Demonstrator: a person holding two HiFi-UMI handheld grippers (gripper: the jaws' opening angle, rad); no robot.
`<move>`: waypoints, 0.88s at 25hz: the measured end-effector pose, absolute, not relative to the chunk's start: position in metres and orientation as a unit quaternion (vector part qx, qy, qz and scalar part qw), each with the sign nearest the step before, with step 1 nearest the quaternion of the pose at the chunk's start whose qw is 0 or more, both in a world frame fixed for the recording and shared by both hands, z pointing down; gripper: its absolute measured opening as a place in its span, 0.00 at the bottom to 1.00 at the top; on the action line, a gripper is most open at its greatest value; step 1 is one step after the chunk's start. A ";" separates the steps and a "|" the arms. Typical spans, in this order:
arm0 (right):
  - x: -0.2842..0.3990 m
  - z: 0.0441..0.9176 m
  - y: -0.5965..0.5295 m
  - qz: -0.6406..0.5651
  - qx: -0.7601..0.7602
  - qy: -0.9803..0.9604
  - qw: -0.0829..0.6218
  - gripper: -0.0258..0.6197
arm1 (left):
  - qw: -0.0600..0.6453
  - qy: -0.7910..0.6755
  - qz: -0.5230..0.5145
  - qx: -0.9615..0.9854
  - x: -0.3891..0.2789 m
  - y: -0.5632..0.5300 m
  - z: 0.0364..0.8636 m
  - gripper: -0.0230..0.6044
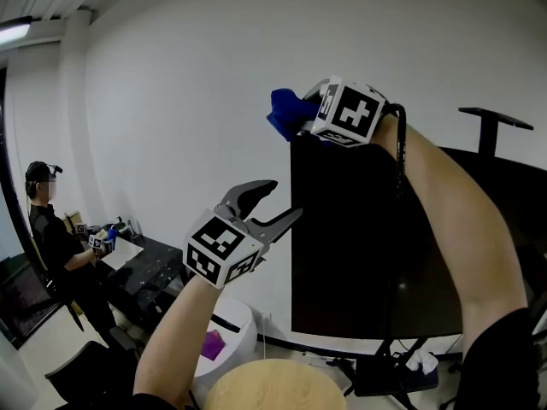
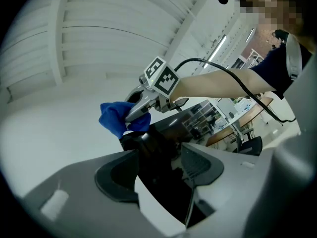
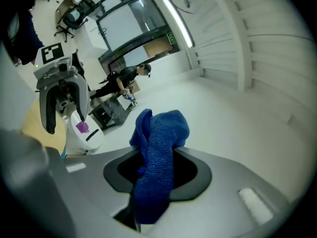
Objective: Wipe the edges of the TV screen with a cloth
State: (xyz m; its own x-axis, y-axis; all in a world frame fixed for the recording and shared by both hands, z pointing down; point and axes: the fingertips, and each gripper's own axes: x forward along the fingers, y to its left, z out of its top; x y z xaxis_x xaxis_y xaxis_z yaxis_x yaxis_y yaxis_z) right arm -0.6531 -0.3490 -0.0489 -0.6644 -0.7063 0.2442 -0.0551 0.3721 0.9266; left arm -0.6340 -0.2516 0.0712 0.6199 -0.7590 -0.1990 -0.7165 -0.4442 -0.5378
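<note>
Blue cloth [image 1: 286,109] is sitting pinched in the right tool [image 1: 308,125] at the top left corner of the TV screen [image 1: 367,246]. The left tool [image 1: 285,200] is hovering spread and empty beside that screen's left edge. Pressing the cloth flat and trailing it steadily along the edge looks wisest.

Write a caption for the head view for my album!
Right tool holds a blue cloth at the top corner of the TV screen while the open left tool hovers beside it.
</note>
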 end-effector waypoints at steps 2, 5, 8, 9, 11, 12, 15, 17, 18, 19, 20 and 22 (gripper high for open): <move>-0.658 -0.043 -0.350 -0.510 0.238 -0.748 0.353 0.24 | 0.294 0.436 -0.038 -0.850 -0.633 -0.256 0.073 0.44; -0.662 -0.037 -0.355 -0.517 0.231 -0.726 0.391 0.24 | 0.283 0.445 -0.050 -0.848 -0.633 -0.267 0.074 0.44; -0.663 -0.033 -0.364 -0.509 0.235 -0.719 0.410 0.24 | 0.273 0.452 -0.054 -0.848 -0.631 -0.274 0.069 0.44; -0.664 -0.030 -0.366 -0.504 0.234 -0.721 0.414 0.24 | 0.272 0.452 -0.052 -0.848 -0.631 -0.274 0.068 0.44; -0.664 -0.026 -0.370 -0.498 0.234 -0.722 0.419 0.24 | 0.273 0.451 -0.050 -0.848 -0.629 -0.273 0.065 0.44; -0.664 -0.026 -0.370 -0.495 0.235 -0.724 0.420 0.24 | 0.275 0.451 -0.051 -0.847 -0.629 -0.273 0.064 0.44; -0.660 -0.027 -0.373 -0.470 0.243 -0.734 0.426 0.24 | 0.277 0.451 -0.056 -0.847 -0.625 -0.275 0.065 0.44; -0.655 -0.027 -0.376 -0.450 0.247 -0.742 0.431 0.24 | 0.276 0.450 -0.059 -0.847 -0.621 -0.277 0.068 0.44; -0.651 -0.026 -0.377 -0.442 0.249 -0.745 0.433 0.24 | 0.276 0.450 -0.061 -0.847 -0.619 -0.278 0.069 0.44; -0.648 -0.026 -0.379 -0.436 0.250 -0.747 0.435 0.24 | 0.277 0.450 -0.062 -0.847 -0.618 -0.278 0.070 0.44; -0.645 -0.026 -0.379 -0.432 0.250 -0.749 0.436 0.24 | 0.279 0.450 -0.064 -0.846 -0.617 -0.278 0.070 0.44; -0.638 -0.027 -0.379 -0.429 0.251 -0.748 0.438 0.24 | 0.282 0.449 -0.065 -0.845 -0.614 -0.278 0.068 0.44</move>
State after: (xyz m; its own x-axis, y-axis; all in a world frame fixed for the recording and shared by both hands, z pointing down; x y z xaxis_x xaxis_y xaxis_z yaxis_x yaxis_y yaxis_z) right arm -0.6382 -0.3793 -0.0270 -0.4893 -0.7526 0.4406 0.0006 0.5050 0.8631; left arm -0.6142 -0.2782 0.0682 0.5875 -0.7964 -0.1432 -0.7229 -0.4370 -0.5352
